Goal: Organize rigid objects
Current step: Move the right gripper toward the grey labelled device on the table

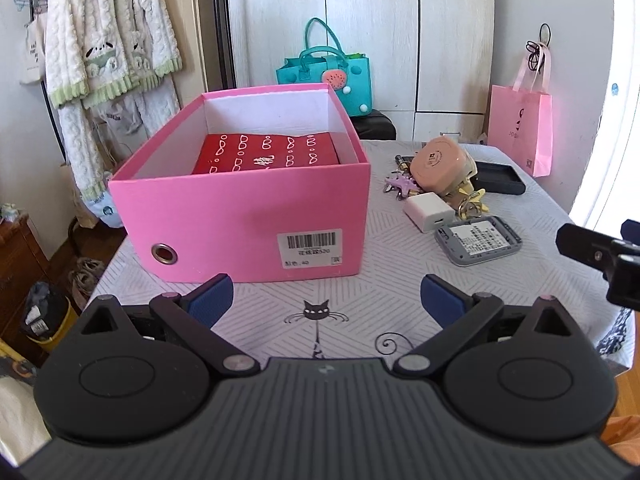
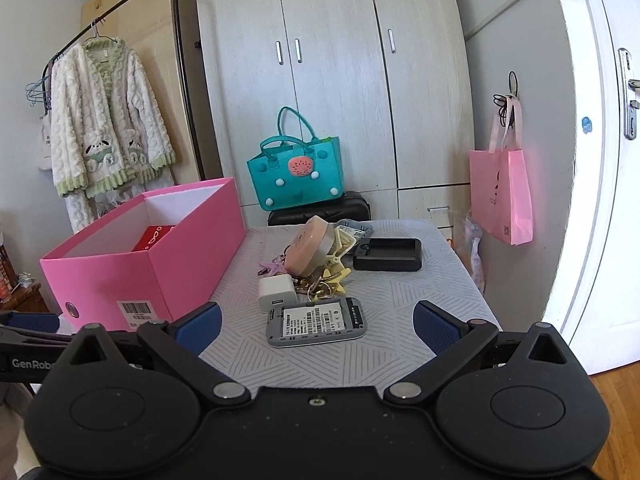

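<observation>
A pink box (image 1: 248,216) stands open on the table's left, also in the right wrist view (image 2: 140,272). A red box (image 1: 268,154) lies inside it. Right of it lies a pile: a grey device with a label (image 2: 316,322) (image 1: 478,240), a white charger (image 2: 276,292) (image 1: 428,210), a round pink case (image 2: 310,246) (image 1: 438,164), keys with a yellow clip (image 2: 324,284), and a black tray (image 2: 388,254) (image 1: 498,176). My left gripper (image 1: 326,300) is open and empty in front of the pink box. My right gripper (image 2: 318,326) is open and empty, just before the grey device.
The table (image 1: 360,312) has a striped cloth with a cat drawing. A teal bag (image 2: 296,168) stands behind it before the wardrobe. A pink paper bag (image 2: 502,196) hangs at the right. Robes (image 2: 108,120) hang on a rack at the left.
</observation>
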